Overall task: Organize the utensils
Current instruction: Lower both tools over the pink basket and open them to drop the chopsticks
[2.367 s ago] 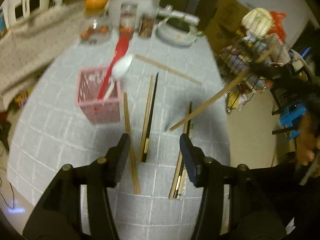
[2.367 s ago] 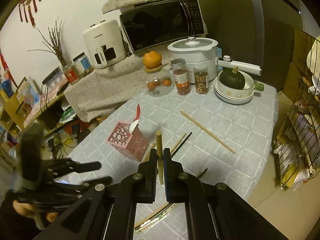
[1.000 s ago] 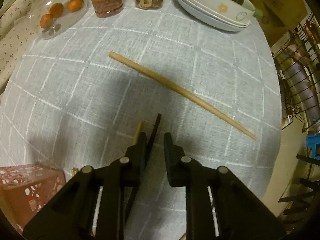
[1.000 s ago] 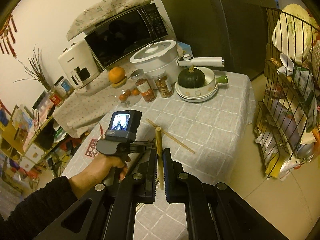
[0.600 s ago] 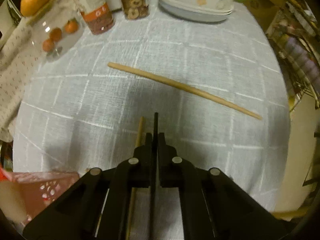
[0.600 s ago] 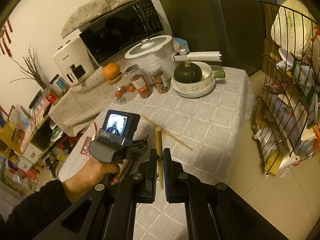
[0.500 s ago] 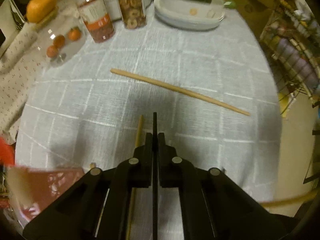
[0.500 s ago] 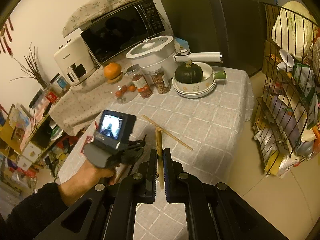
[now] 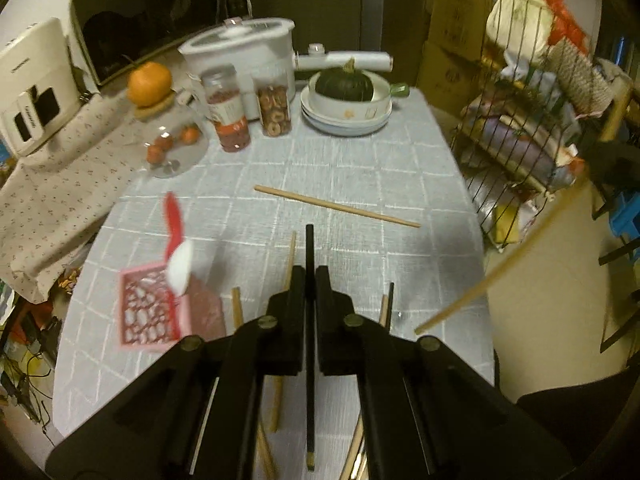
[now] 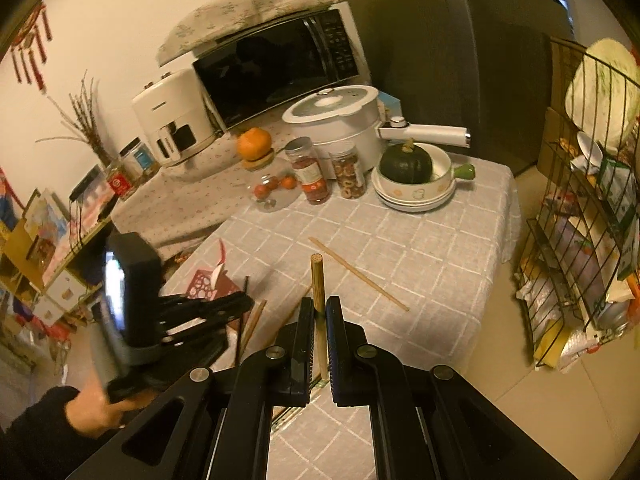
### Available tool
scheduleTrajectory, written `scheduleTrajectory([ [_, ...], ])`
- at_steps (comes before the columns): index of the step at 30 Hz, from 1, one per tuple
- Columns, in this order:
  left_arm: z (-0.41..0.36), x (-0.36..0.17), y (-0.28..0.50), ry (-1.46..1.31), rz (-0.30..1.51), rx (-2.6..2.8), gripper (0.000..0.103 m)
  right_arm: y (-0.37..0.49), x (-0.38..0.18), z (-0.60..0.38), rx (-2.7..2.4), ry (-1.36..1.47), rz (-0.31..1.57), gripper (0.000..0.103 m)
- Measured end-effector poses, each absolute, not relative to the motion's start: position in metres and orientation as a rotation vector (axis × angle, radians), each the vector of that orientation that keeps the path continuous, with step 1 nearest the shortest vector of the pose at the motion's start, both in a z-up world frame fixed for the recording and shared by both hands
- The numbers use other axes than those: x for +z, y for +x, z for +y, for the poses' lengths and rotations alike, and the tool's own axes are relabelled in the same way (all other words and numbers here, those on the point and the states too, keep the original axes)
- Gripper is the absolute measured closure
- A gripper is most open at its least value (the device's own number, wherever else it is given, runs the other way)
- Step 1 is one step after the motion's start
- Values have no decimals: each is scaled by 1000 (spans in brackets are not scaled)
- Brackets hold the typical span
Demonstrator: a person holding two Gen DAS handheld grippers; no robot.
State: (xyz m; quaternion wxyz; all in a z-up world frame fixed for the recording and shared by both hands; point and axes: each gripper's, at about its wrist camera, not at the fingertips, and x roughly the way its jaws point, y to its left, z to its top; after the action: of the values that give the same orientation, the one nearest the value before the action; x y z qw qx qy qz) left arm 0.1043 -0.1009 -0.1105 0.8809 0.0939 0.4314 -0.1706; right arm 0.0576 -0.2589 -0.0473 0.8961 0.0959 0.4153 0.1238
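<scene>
My left tongs (image 9: 307, 280) were clamped on a black chopstick (image 9: 309, 248), which ran straight out between the pads and back under the frame, lifted clear of the tabletop (image 9: 360, 168). My right tongs (image 10: 318, 312) gripped a wooden chopstick (image 10: 317, 276) that stood nearly upright between the pads, its blunt end uppermost; in the left view the same stick (image 9: 500, 268) slanted across the right side, over the floor beyond the tabletop's edge.

Below and left of the black chopstick sat the pink basket (image 9: 150, 312), with a white spoon (image 9: 180, 266) and a red spoon (image 9: 173, 216) leaning out of it. More wooden chopsticks lay loose on the grey checked cloth: one (image 9: 336, 206) alone toward the middle, others (image 9: 237, 308) just beside the basket and partly hidden under my tongs.

At the far end stood two jars (image 9: 228, 120), a glass dome (image 9: 172, 148) with an orange (image 9: 149, 83) on top, a white cooker (image 9: 240, 60), and stacked bowls (image 9: 346, 114) holding a dark green squash (image 9: 344, 85). A wire rack (image 9: 520, 128) stood off the right edge.

In the right view, a hand (image 10: 100, 408) in a dark sleeve held the left tongs low on the left.
</scene>
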Motion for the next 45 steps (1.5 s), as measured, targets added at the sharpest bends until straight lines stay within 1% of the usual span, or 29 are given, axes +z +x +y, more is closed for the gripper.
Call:
scheduleTrajectory([
  [8,-69,-78,71,119,810,-372,98,52,-39,-231,297,160,842,97],
  [14,-50,-52,53,72,735,-388,98,51,-20,-209,320,136,792,97],
  [23,-22,-3,39,28,576,-368,98,57,11,-170,332,91,701,97],
  [29,-1,13,41,-5,505,-306,98,65,17,-147,365,104,674,97],
  [35,14,17,49,6,450,-231,98,81,15,-127,387,129,657,97],
  [45,27,-11,85,-11,528,-177,98,113,1,-101,423,176,662,97],
])
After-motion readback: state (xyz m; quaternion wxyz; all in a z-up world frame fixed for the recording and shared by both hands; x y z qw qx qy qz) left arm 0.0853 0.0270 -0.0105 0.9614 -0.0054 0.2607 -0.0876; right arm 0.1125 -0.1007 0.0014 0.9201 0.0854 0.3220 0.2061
